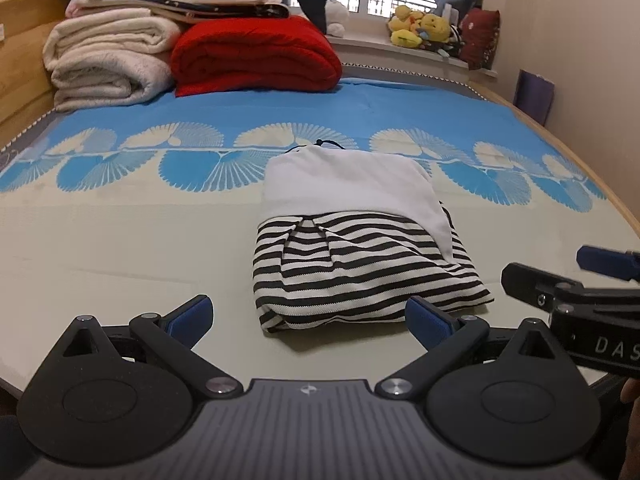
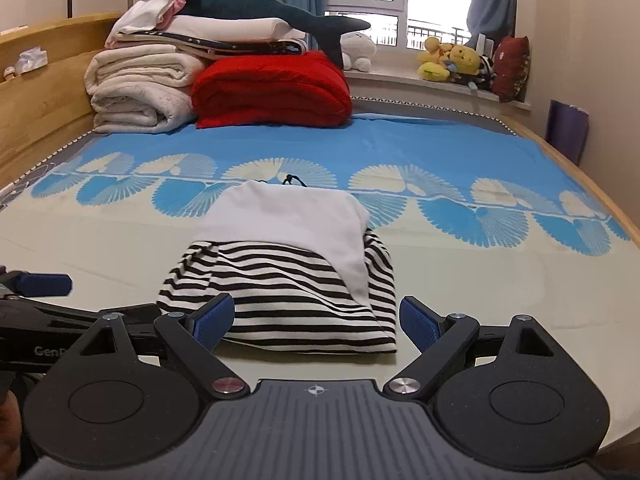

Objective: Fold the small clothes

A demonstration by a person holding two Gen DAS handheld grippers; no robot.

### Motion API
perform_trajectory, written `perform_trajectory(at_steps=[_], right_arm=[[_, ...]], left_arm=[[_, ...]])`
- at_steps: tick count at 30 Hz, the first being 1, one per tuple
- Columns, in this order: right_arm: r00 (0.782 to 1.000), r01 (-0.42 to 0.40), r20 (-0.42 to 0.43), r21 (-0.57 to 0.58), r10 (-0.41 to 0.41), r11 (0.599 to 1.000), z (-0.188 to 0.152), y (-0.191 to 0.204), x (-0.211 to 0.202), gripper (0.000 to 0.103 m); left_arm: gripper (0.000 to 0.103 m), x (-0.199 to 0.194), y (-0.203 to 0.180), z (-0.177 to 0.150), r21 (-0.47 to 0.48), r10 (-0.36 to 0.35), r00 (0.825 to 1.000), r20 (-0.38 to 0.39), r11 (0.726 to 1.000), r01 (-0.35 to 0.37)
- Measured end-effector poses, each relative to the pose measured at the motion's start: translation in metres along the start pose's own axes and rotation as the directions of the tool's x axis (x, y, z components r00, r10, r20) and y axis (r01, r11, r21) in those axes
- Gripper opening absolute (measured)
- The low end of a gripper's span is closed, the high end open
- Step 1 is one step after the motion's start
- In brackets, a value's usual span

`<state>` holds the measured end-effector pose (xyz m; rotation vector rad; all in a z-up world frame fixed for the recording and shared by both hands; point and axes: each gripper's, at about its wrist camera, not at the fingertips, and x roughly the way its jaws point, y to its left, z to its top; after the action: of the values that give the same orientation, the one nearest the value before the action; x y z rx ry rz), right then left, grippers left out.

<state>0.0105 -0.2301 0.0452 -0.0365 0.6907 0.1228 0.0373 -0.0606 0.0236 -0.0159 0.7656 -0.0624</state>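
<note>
- We are holding the left gripper (image 1: 308, 316) and right gripper (image 2: 316, 322) spread wide, grasping nothing.
- The folded striped garment (image 1: 360, 272) is lying on the bed (image 1: 120, 240), just ahead.
- We are judging it light, soft and floppy; pinching a doubled edge looks best.

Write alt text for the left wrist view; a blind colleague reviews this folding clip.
A folded black-and-white striped garment lies on a blue-patterned bed, just beyond the open, empty left gripper. The right gripper enters at the right edge.
</note>
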Motion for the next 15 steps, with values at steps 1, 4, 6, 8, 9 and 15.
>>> perform_trajectory(at_steps=[1,4,6,8,9,15], right_arm=[[1.0,-0.001,-0.002,0.007,0.001,1.0,0.0,0.0,0.001,0.09],[1.0,0.005,-0.028,0.032,-0.004,0.999,-0.003,-0.001,0.008,0.09],[0.999,0.01,-0.032,0.04,-0.009,0.999,-0.003,-0.001,0.01,0.09],[0.999,0.014,-0.036,0.042,-0.012,0.999,-0.003,-0.001,0.011,0.09],[0.999,0.013,-0.038,0.042,-0.011,0.999,-0.003,-0.002,0.012,0.09],[0.999,0.023,-0.045,0.038,-0.021,0.999,-0.004,-0.002,0.014,0.09]], left_arm=[[0.102,0.0,0.001,0.0,-0.004,0.001,1.0,-0.001,1.0,-0.001],[0.102,0.002,0.001,0.0,0.0,0.014,1.0,-0.008,1.0,-0.014],[0.102,0.003,0.001,-0.001,0.001,0.01,1.0,-0.015,1.0,-0.01],[0.102,0.006,0.0,-0.001,0.005,0.009,1.0,-0.021,1.0,-0.009],[0.102,0.006,-0.001,-0.001,0.008,0.011,1.0,-0.023,1.0,-0.011],[0.102,0.009,-0.003,-0.003,0.008,0.015,1.0,-0.028,1.0,-0.015]])
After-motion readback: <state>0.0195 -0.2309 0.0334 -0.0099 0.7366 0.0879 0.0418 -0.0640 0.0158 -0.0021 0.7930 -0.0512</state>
